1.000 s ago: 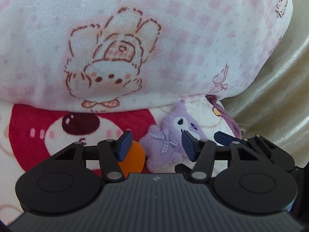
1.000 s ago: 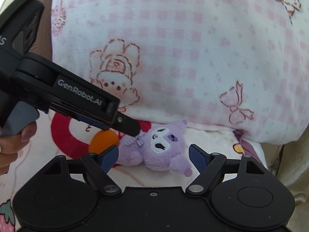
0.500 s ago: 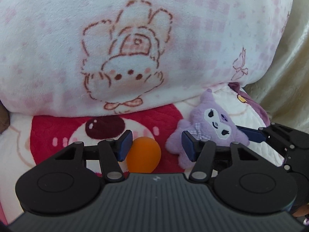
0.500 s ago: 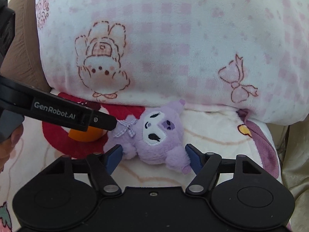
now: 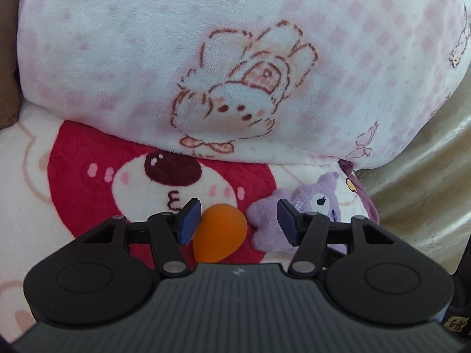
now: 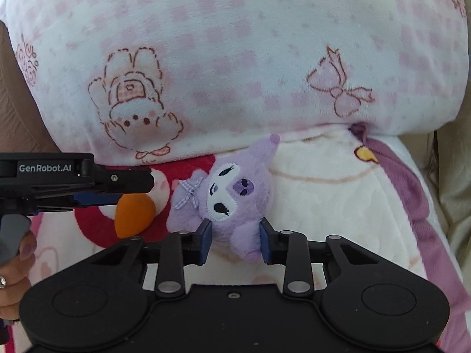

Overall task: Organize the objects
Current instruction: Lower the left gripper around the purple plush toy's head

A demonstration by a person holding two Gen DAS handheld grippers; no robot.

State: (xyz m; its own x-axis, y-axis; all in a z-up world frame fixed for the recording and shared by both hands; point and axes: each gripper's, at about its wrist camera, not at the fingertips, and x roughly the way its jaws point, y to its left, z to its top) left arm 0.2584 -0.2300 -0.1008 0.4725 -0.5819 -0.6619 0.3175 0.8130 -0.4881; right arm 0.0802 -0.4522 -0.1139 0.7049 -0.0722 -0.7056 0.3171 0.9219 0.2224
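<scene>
A purple plush toy (image 6: 232,188) with a white face lies on a cartoon blanket (image 6: 338,206). My right gripper (image 6: 235,239) has closed its jaws on the plush's lower part. An orange egg-shaped sponge (image 5: 219,232) lies on the blanket's red patch, just left of the plush (image 5: 312,214). My left gripper (image 5: 238,220) is open, with the sponge against its left pad and the plush by its right pad. In the right wrist view the left gripper (image 6: 117,188) reaches in from the left over the sponge (image 6: 134,214).
A big white and pink checked pillow (image 5: 235,58) with a bunny print lies right behind the objects and also fills the top of the right wrist view (image 6: 235,58). Beige fabric (image 5: 426,176) is at the right. A brown cushion (image 5: 6,58) is at the far left.
My right gripper has closed from wide open onto the plush. My left gripper has shifted left and lined up on the orange sponge, still open.
</scene>
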